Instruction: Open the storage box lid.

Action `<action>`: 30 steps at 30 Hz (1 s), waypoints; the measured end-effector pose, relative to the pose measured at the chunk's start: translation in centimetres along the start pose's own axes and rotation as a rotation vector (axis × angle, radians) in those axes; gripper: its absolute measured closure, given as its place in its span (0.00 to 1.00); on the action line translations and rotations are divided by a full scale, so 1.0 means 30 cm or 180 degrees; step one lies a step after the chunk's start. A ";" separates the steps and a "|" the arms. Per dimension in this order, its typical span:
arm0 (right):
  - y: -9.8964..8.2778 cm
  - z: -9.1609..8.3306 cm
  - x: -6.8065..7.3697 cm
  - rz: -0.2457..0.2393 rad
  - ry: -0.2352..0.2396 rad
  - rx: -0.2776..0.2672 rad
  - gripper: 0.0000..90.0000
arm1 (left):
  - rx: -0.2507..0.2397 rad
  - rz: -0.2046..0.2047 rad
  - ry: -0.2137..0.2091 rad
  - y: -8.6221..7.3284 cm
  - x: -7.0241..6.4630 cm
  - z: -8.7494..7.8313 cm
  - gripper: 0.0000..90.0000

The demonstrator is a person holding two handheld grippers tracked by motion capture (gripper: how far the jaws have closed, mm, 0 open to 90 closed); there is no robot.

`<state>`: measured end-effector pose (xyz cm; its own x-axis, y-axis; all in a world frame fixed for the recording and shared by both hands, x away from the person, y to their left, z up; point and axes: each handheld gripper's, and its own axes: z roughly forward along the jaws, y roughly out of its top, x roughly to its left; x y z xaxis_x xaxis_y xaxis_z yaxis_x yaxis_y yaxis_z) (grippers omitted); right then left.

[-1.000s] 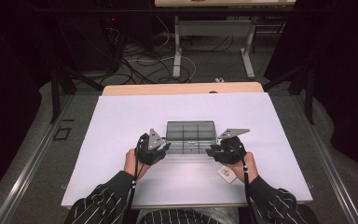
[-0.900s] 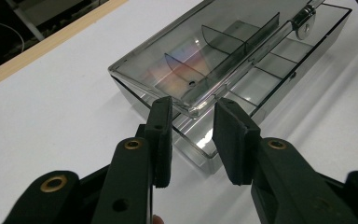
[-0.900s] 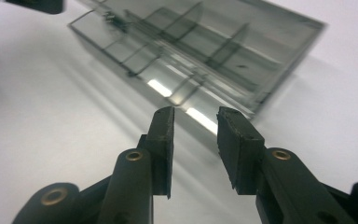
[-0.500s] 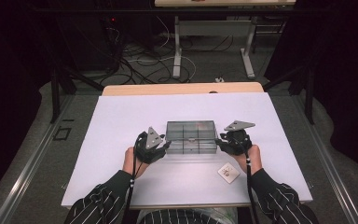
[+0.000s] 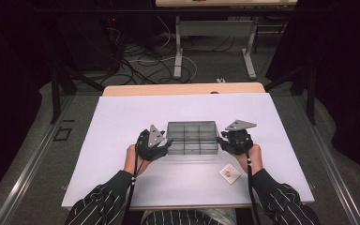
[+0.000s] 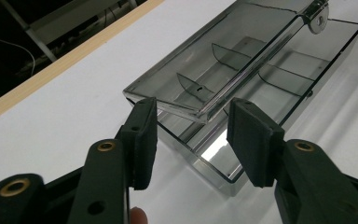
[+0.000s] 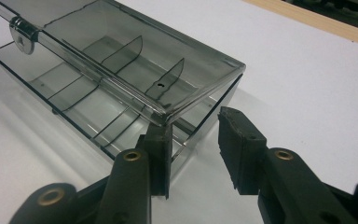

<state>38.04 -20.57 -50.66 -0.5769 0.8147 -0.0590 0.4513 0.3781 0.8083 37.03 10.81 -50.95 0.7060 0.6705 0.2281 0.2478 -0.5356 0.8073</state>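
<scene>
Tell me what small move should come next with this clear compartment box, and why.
Probably close the left gripper on the lid's near corner and ease it up. Its jaws have just been opening and now straddle that corner of the clear box without pressing. The lid sits slightly raised, latch undone, while the right gripper stands open at the other end, placed to steady the base.

Clear grey plastic box (image 5: 192,138) seen near middle of white bench (image 5: 122,117). Inside split into small parts by thin walls. Hinged lid (image 6: 214,56) lifted partly open.
</scene>
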 end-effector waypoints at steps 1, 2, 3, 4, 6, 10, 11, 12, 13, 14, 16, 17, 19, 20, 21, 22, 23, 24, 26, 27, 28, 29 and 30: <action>0.001 0.001 0.000 -0.0005 -0.0006 -0.0015 0.73 | -0.0018 -0.0018 -0.0004 0.000 0.000 0.002 0.63; 0.002 0.001 0.000 -0.0003 -0.0003 -0.0022 0.73 | -0.0018 -0.0018 -0.0004 0.000 0.000 0.002 0.65; 0.004 0.001 0.000 -0.0006 -0.0004 -0.0032 0.73 | -0.0044 -0.0052 -0.0034 0.000 0.004 0.006 0.67; 0.006 0.001 0.002 -0.0010 0.0000 -0.0040 0.73 | -0.0055 -0.0080 -0.0075 0.002 0.007 0.008 0.68; 0.009 -0.001 0.003 -0.0038 -0.0017 -0.0051 0.73 | -0.0070 -0.0085 -0.0048 0.008 0.010 0.008 0.70; 0.016 -0.005 0.006 -0.0008 0.0014 -0.0085 0.75 | -0.0077 -0.0076 -0.0037 0.015 0.016 0.008 0.71; 0.017 -0.004 0.005 -0.0025 0.0012 -0.0094 0.75 | -0.0090 -0.0096 -0.0047 0.015 0.017 0.009 0.71; 0.019 -0.002 0.004 -0.0033 0.0016 -0.0109 0.76 | -0.0096 -0.0105 -0.0037 0.016 0.018 0.009 0.72; 0.021 -0.002 0.006 -0.0020 0.0033 -0.0117 0.77 | -0.0100 -0.0106 -0.0029 0.017 0.019 0.009 0.72; 0.023 -0.002 0.006 -0.0048 0.0039 -0.0117 0.77 | -0.0100 -0.0106 -0.0029 0.017 0.019 0.009 0.73; 0.028 -0.002 0.009 -0.0040 0.0009 -0.0131 0.77 | -0.0123 -0.0127 -0.0044 0.019 0.022 0.010 0.74; 0.029 -0.002 0.008 -0.0044 0.0009 -0.0140 0.78 | -0.0128 -0.0146 -0.0046 0.019 0.022 0.010 0.74; 0.032 -0.002 0.006 -0.0014 0.0007 -0.0166 0.78 | -0.0157 -0.0192 -0.0046 0.021 0.025 0.010 0.74; 0.034 -0.002 0.004 -0.0013 0.0002 -0.0162 0.79 | -0.0165 -0.0166 -0.0037 0.024 0.032 0.009 0.75; 0.035 -0.002 0.003 -0.0021 -0.0005 -0.0174 0.79 | -0.0167 -0.0190 -0.0063 0.025 0.034 0.009 0.75; 0.037 -0.002 0.001 -0.0014 -0.0001 -0.0167 0.79 | -0.0165 -0.0168 -0.0056 0.029 0.038 0.008 0.75; 0.039 -0.003 0.000 0.0003 -0.0005 -0.0171 0.80 | -0.0172 -0.0223 -0.0065 0.032 0.036 0.008 0.75; 0.042 -0.003 -0.001 -0.0003 -0.0011 -0.0187 0.80 | -0.0193 -0.0220 -0.0052 0.035 0.037 0.009 0.76; 0.045 -0.005 -0.002 0.0018 -0.0010 -0.0177 0.81 | -0.0193 -0.0224 -0.0060 0.038 0.039 0.009 0.76; 0.051 -0.006 -0.006 0.0057 -0.0003 -0.0185 0.81 | -0.0203 -0.0262 -0.0067 0.042 0.043 0.009 0.76; 0.053 -0.005 -0.007 0.0061 -0.0003 -0.0214 0.82 | -0.0207 -0.0235 -0.0054 0.044 0.048 0.009 0.77; 0.053 -0.005 -0.007 0.0061 -0.0003 -0.0214 0.82 | -0.0207 -0.0235 -0.0054 0.044 0.048 0.009 0.77; 0.060 -0.006 -0.011 0.0087 0.0002 -0.0212 0.82 | -0.0223 -0.0247 -0.0049 0.047 0.052 0.011 0.77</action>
<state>38.92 -20.22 -49.09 -0.5655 0.8239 -0.0361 0.4205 0.3257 0.8468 38.69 10.94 -49.64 0.6967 0.7004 0.1554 0.2555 -0.4447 0.8585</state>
